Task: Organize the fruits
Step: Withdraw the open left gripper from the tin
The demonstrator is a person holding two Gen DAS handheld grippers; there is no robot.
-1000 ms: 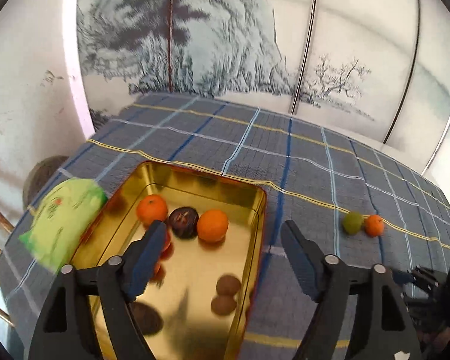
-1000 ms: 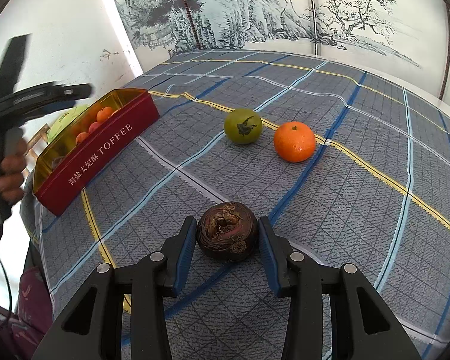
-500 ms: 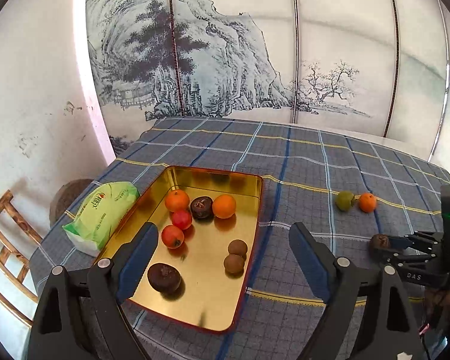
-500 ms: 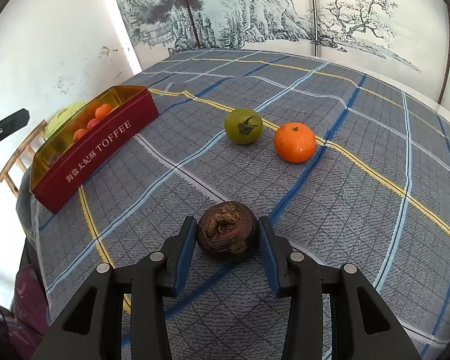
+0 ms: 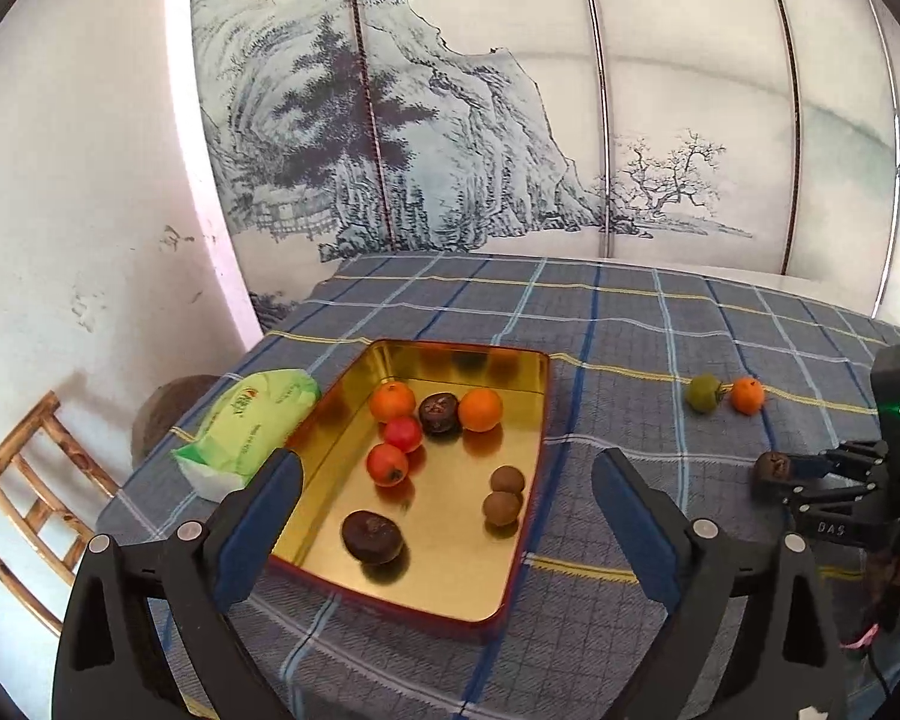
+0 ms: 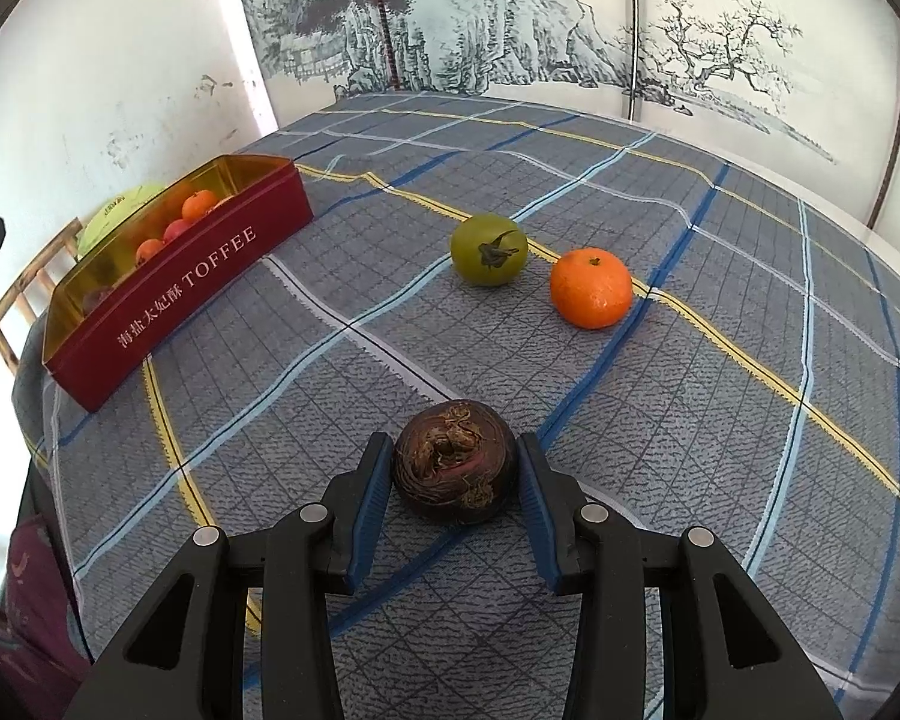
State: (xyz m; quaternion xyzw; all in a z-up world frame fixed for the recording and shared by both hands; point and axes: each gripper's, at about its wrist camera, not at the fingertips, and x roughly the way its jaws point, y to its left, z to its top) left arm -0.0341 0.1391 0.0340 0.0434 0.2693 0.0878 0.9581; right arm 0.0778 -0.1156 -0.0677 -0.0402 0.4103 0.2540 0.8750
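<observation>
gripping a dark brown fruit (image 6: 455,461), the right gripper (image 6: 455,489) has both pads pressed against its sides, low over the plaid tablecloth (image 6: 720,420). the left gripper (image 5: 447,519) hangs with nothing between its jaws, which have just been opening wide, near the gold tin (image 5: 513,564) at the left of the cloth.

the round fruit could squirt out of the pads on the lift, since they hold only its curved flanks, and roll towards the table edge. carried low to the far-left tin, it could clip the red wall; dropped in from height it could bounce on the metal floor and knock the fruit already inside.

counted in the tin: two oranges, two red fruits, two dark ones, two small brown ones. still loose on the cloth: one green fruit (image 6: 489,249), one orange (image 6: 591,288). one green packet (image 5: 249,417) lies left of the tin.
</observation>
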